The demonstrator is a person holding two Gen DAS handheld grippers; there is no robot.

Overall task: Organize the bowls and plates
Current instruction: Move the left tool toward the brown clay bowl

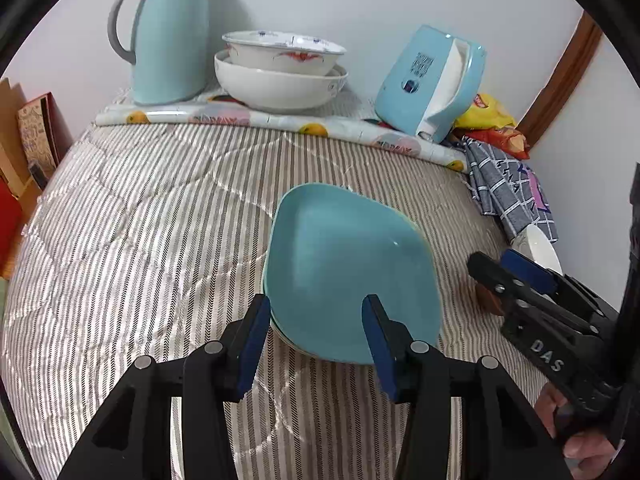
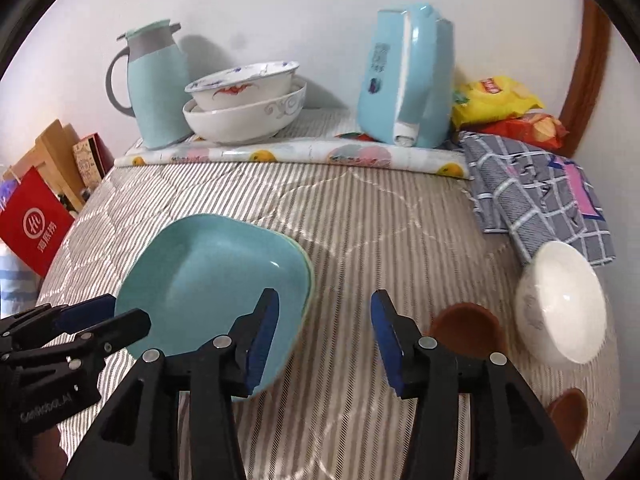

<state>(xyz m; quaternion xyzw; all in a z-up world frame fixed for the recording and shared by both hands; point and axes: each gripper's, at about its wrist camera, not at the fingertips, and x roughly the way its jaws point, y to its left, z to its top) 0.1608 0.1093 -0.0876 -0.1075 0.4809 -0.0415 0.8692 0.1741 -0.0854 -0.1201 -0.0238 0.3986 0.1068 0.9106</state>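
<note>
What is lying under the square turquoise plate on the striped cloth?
Under the square turquoise plate the pale green rim of another plate shows along one edge. How many plates lie beneath is hidden by the top one.

Open quilt (image 1: 152,208) left of plates (image 1: 348,276)

Right gripper (image 2: 324,336) open above the striped quilt (image 2: 360,216)

Its blue fingers (image 2: 264,336) stand apart with nothing between them. The left finger overlaps the stacked teal plates (image 2: 212,276); touching or not, I cannot tell. The left gripper (image 2: 104,316) is at the plates' left edge. A white bowl (image 2: 560,304) lies tilted at right, beside a brown dish (image 2: 468,320). Two nested bowls (image 2: 244,108) stand at the back.
</note>
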